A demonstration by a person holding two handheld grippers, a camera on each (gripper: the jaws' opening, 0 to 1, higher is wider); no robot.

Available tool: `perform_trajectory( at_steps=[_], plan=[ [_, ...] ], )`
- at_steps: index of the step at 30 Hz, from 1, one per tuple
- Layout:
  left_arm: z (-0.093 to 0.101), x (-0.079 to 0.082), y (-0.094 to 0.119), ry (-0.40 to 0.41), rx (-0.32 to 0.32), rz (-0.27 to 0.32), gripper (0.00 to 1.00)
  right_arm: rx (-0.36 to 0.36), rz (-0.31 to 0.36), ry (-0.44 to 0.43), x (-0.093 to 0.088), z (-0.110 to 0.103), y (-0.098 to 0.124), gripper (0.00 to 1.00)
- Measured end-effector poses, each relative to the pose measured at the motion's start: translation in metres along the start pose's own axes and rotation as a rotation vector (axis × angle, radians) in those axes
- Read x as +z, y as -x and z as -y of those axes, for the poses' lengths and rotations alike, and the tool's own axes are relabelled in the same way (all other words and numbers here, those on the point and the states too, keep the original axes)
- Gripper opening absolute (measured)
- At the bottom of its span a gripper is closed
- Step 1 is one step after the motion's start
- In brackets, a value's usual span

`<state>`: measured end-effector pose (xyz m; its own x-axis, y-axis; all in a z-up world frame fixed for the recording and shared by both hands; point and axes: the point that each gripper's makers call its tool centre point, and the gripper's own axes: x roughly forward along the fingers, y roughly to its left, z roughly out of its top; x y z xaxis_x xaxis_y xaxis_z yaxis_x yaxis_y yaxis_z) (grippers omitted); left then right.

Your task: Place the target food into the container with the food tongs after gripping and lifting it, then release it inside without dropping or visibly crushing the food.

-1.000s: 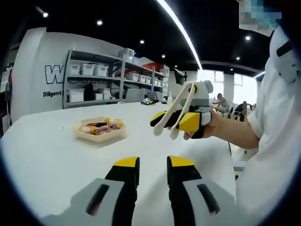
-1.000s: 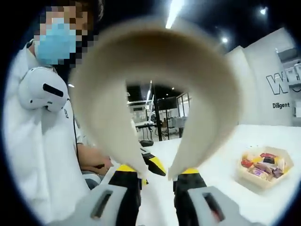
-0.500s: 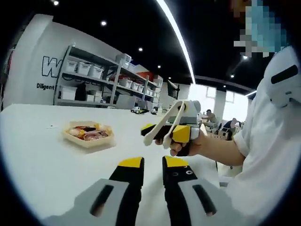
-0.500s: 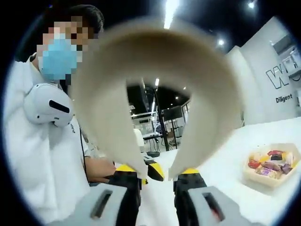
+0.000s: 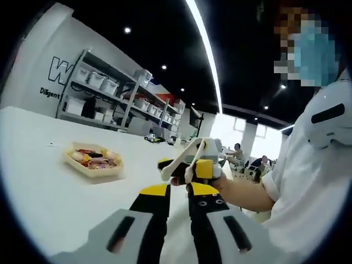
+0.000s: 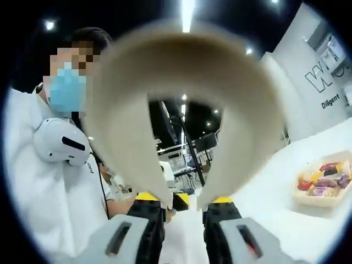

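1. The white table spreads wide across the left gripper view, and it shows again at the lower right of the right gripper view.
2. A person in a white shirt stands at the table's edge; their hand holds the right gripper.
3. The cream food tongs loom close in the right gripper view, their looped end up, the two arms running down to the yellow-tipped jaws.
4. The right gripper clamps the tongs, one arm against each jaw.
5. The left gripper points over the table with its jaws nearly together and nothing between them.
6. The tray of mixed food pieces sits on the table, well apart from both grippers.
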<state>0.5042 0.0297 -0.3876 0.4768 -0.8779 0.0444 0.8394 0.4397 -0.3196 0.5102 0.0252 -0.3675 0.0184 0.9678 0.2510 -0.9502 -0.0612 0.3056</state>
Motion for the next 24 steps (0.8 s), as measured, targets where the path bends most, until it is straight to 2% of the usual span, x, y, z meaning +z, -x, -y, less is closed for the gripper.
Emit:
perform_trajectory(
  at_steps=[4,12,24],
  plan=[
    [0.006,0.001,-0.003,0.021,-0.022,0.01,0.11,0.013,0.018,-0.018,0.002,-0.003,-0.001,0.19],
    [0.015,0.011,-0.002,0.072,-0.065,0.066,0.11,0.022,0.045,-0.047,0.005,-0.006,-0.002,0.19],
    [0.021,0.011,-0.007,0.104,-0.1,0.085,0.04,0.035,0.064,-0.081,0.003,-0.008,-0.001,0.2]
  ],
)
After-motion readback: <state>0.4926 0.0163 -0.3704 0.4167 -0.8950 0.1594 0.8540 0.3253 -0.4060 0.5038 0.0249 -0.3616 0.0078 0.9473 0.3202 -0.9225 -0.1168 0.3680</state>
